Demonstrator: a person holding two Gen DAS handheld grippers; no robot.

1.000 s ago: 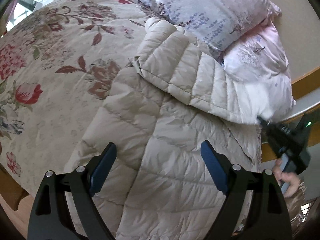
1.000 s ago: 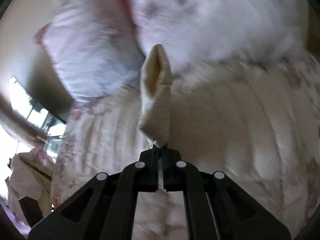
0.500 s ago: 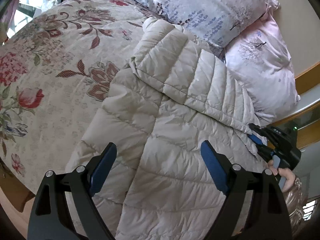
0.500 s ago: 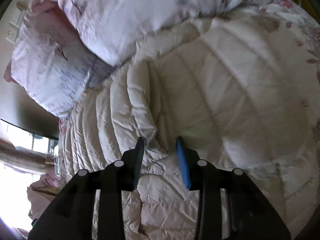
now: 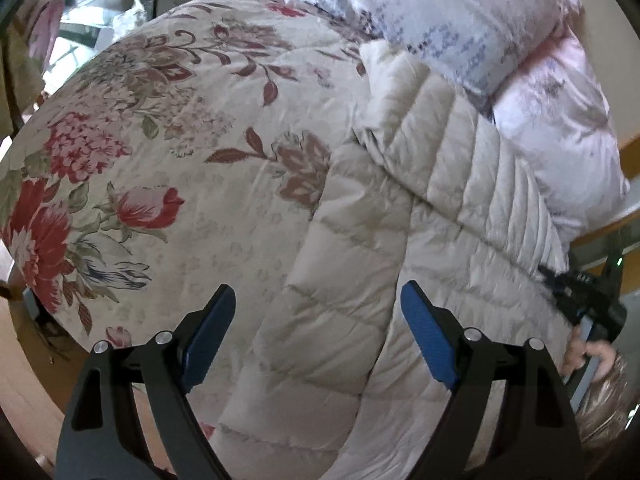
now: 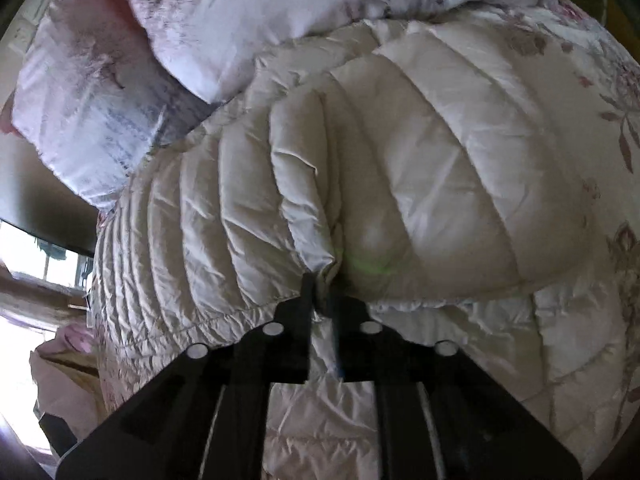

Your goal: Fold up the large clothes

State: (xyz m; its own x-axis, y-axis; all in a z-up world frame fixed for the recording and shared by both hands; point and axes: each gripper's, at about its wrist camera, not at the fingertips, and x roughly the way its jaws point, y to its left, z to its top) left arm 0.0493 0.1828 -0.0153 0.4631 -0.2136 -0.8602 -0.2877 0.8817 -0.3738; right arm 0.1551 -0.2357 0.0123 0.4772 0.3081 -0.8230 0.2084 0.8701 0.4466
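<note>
A cream quilted puffer jacket (image 5: 360, 280) lies on the bed, one sleeve (image 5: 460, 168) folded across its upper part. My left gripper (image 5: 316, 292) hovers open over the jacket's left side, blue pads wide apart, nothing between them. My right gripper (image 6: 322, 292) is low on the jacket (image 6: 440, 160). Its jaws are opening with only a narrow gap, and the gathered hem of the sleeve (image 6: 240, 220) is still nipped between the tips. In the left wrist view the right gripper (image 5: 560, 280) sits at the jacket's right edge, held by a hand (image 5: 580, 356).
A floral bedspread (image 5: 160, 140) covers the bed to the left of the jacket. Two pale patterned pillows (image 5: 460, 12) (image 5: 560, 128) press against the jacket's top edge. A wooden bed frame (image 5: 628, 148) runs at the right. Bright windows (image 6: 24, 264) lie beyond the bed.
The sleeve that hung raised from my right gripper now lies flat across the jacket, and that gripper has sunk down onto it. My left gripper's view has shifted sideways, its jaws unchanged.
</note>
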